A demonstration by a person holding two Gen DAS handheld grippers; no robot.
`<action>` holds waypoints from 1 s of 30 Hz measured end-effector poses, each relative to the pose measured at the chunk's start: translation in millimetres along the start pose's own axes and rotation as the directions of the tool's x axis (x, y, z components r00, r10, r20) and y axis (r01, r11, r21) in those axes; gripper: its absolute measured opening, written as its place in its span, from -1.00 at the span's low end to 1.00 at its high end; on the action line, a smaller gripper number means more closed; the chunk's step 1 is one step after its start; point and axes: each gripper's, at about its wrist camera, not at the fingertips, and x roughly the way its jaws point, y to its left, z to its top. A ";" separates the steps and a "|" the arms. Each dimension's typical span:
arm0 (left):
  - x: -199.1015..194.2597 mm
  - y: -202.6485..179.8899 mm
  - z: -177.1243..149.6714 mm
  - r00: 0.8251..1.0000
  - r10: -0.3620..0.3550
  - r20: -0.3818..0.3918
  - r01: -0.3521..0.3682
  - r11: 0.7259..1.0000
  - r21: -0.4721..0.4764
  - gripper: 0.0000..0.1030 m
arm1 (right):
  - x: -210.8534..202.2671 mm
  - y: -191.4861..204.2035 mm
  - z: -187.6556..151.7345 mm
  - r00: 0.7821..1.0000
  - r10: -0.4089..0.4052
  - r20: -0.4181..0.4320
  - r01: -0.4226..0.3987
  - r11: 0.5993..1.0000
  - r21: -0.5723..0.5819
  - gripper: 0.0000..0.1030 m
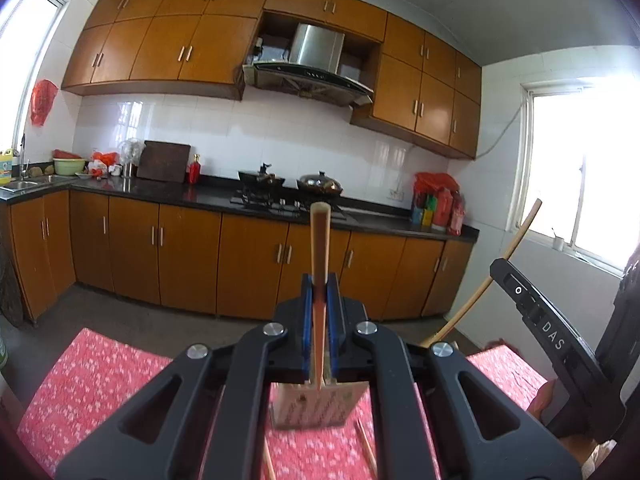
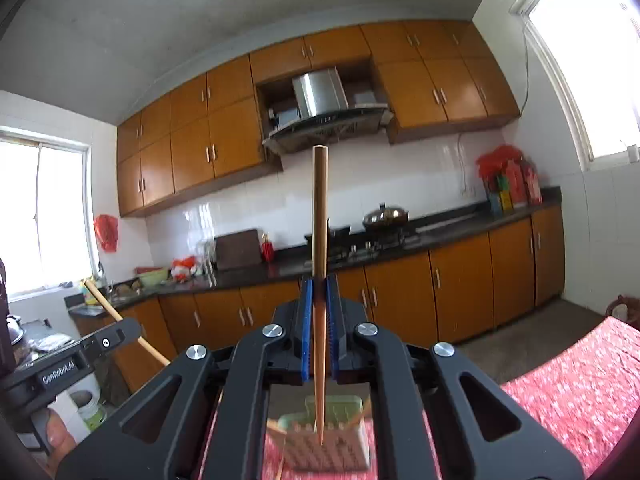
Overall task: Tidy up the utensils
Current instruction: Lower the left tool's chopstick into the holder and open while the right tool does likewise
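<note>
Presently my left gripper [image 1: 320,284] is clamped on a wooden chopstick [image 1: 320,240], its blue pads [image 1: 306,312] pressed against the shaft from both sides. The stick runs straight ahead between the fingers, its blunt end projecting well beyond the tips. Below and behind the fingertips stands a perforated utensil holder [image 1: 316,408] on the red patterned cloth [image 1: 100,376]; the chopstick's near end lies over its rim (whether it touches inside, I cannot tell). Two loose chopsticks [image 1: 366,444] lie on the cloth beside the holder.

My right gripper [image 2: 319,284] likewise grips a second chopstick [image 2: 320,208] between its blue pads [image 2: 307,320], blunt end forward, pointed end reaching back over the pale green holder [image 2: 328,440] beneath the tool. More sticks rest against that holder's edges.

Each tool appears at the other's side: the right gripper's body [image 1: 552,336] to my left tool's right, its chopstick angled upward.
</note>
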 end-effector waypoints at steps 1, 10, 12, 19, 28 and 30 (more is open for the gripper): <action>5.0 -0.3 1.8 1.000 0.004 0.006 -0.004 1.000 0.001 -0.85 | 6.8 1.1 0.4 1.000 -0.008 0.015 0.008 1.000 -0.008 -0.85; 56.3 1.5 -15.6 0.999 0.031 0.019 -0.032 0.999 0.031 -0.85 | 63.3 -2.2 -34.9 0.998 -0.054 -0.029 0.053 0.998 -0.036 -0.85; 64.1 0.9 -22.3 0.999 0.035 0.006 -0.035 0.999 0.041 -0.85 | 68.0 -2.9 -41.8 0.997 -0.057 -0.051 0.055 0.998 -0.040 -0.85; 81.6 5.7 -37.0 0.997 0.043 -0.060 -0.041 0.999 0.025 -0.85 | 67.5 -5.2 -53.1 0.989 -0.064 -0.133 0.061 0.998 -0.029 -0.67; 56.9 16.3 -34.6 0.995 0.081 -0.053 -0.081 0.997 0.005 -0.69 | 40.5 -10.6 -37.1 0.988 -0.074 -0.138 0.071 0.997 -0.030 -0.39; 46.3 18.7 -35.8 0.994 0.094 -0.052 -0.093 0.996 0.008 -0.68 | 27.0 -11.7 -35.8 0.987 -0.083 -0.138 0.079 0.996 -0.040 -0.39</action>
